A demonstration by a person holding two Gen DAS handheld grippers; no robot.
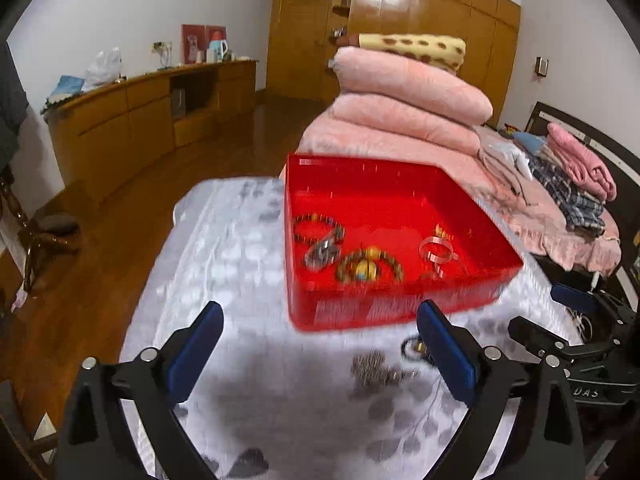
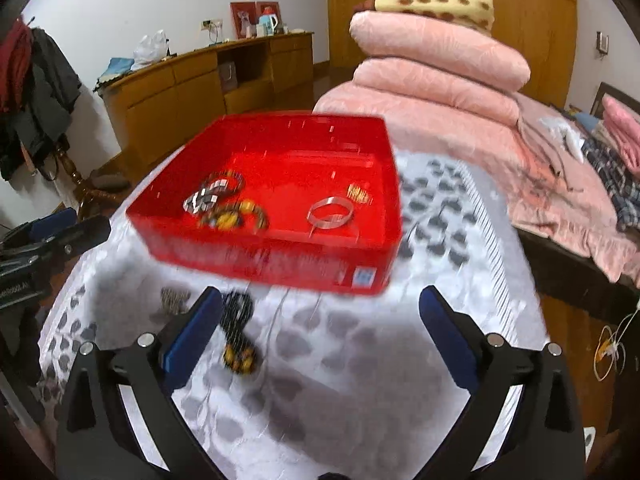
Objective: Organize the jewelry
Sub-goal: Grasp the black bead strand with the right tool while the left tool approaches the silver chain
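A red plastic tray [image 1: 360,312] [image 2: 280,260] stands on a white cloth with grey hearts. It holds several pieces: beaded bracelets [image 1: 370,266] [image 2: 232,216], a silver link bracelet [image 1: 322,252] [image 2: 206,198], a silver bangle [image 1: 436,250] [image 2: 330,212] and a small gold piece [image 2: 358,192]. On the cloth in front of the tray lie a dark beaded bracelet [image 2: 238,332] [image 1: 412,348] and a small silver-grey chain [image 1: 370,366] [image 2: 174,300]. My left gripper [image 1: 320,352] is open and empty. My right gripper [image 2: 320,340] is open and empty, its left finger beside the dark bracelet.
The cloth-covered table [image 1: 224,264] ends at a wooden floor on the left. A bed with stacked pink quilts [image 1: 408,100] lies behind and to the right. A long wooden sideboard [image 1: 140,112] lines the far wall. The right gripper shows in the left wrist view [image 1: 580,320].
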